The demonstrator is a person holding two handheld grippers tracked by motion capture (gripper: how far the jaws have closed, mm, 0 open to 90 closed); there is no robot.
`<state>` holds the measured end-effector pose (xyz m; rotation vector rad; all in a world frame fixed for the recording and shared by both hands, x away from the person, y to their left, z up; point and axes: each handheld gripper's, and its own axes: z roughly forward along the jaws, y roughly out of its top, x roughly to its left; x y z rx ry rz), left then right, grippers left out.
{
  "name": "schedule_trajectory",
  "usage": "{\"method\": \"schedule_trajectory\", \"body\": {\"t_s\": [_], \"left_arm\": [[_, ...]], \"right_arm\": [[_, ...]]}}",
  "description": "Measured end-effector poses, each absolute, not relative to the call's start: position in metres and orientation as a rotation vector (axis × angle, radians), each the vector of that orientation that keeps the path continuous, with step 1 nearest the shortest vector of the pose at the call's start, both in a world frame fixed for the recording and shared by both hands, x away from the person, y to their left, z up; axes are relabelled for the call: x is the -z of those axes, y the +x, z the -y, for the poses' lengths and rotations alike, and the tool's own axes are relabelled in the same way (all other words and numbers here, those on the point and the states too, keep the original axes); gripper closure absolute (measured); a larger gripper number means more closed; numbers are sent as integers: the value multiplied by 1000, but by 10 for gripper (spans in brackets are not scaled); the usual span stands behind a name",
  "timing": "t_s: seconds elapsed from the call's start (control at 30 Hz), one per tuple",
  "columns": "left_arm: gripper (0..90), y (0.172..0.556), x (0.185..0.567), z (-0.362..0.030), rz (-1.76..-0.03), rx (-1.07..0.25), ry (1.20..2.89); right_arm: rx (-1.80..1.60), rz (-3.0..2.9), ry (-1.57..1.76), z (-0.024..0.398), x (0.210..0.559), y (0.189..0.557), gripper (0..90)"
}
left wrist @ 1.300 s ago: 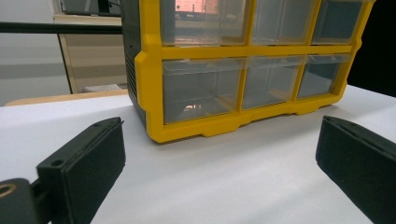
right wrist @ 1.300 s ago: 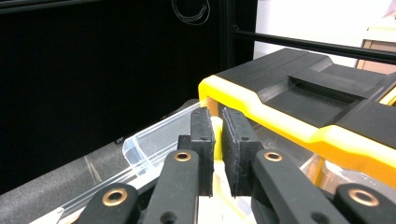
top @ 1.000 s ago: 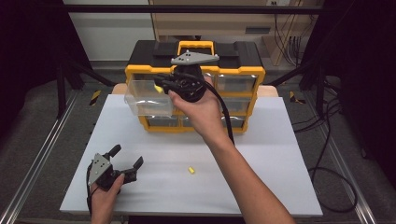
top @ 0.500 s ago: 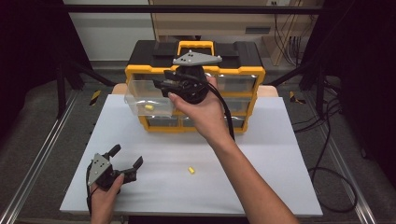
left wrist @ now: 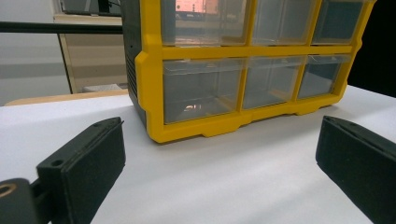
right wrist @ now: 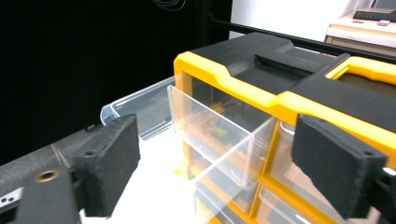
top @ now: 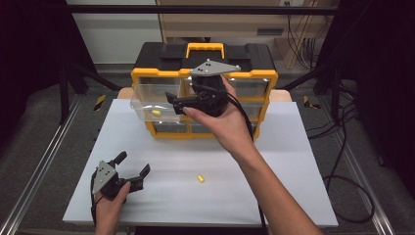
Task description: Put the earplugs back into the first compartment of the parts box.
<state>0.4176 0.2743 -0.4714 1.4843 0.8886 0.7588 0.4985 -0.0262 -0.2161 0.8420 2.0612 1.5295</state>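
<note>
Clear drawer (top: pixel 154 103) is jutting out at the organizer's (top: pixel 254 78) upper left, a yellow piece (top: pixel 156 112) lying inside. Near left, left gripper (top: pixel 128 166) is resting wide open, empty. Second yellow piece (top: pixel 199 178) is lying mid-mat (top: pixel 293 161). Right gripper (top: pixel 172 100), jaws just opening, empty, is hovering over the drawer.

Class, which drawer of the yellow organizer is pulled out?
The top-left drawer: it juts out, holding a small yellow piece; the other drawers sit flush.
</note>
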Motion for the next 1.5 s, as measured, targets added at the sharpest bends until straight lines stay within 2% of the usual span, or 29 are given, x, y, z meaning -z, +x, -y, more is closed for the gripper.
{"method": "schedule_trajectory", "body": {"t_s": [0.13,0.4,1.0,1.5], "left_arm": [[13,418,472,-273,-890,-753,1489],[13,419,473,-270,-876,-746,1506],[13,419,472,-267,-864,-745,1508],[13,416,470,-266,-845,-753,1517]], "right_arm": [[-1507,-2076,861,32,219,497,95],[-1472,-2089,850,44,225,493,65],[-1373,-2106,875,66,261,485,47],[-1287,-2125,964,85,309,469,61]]}}
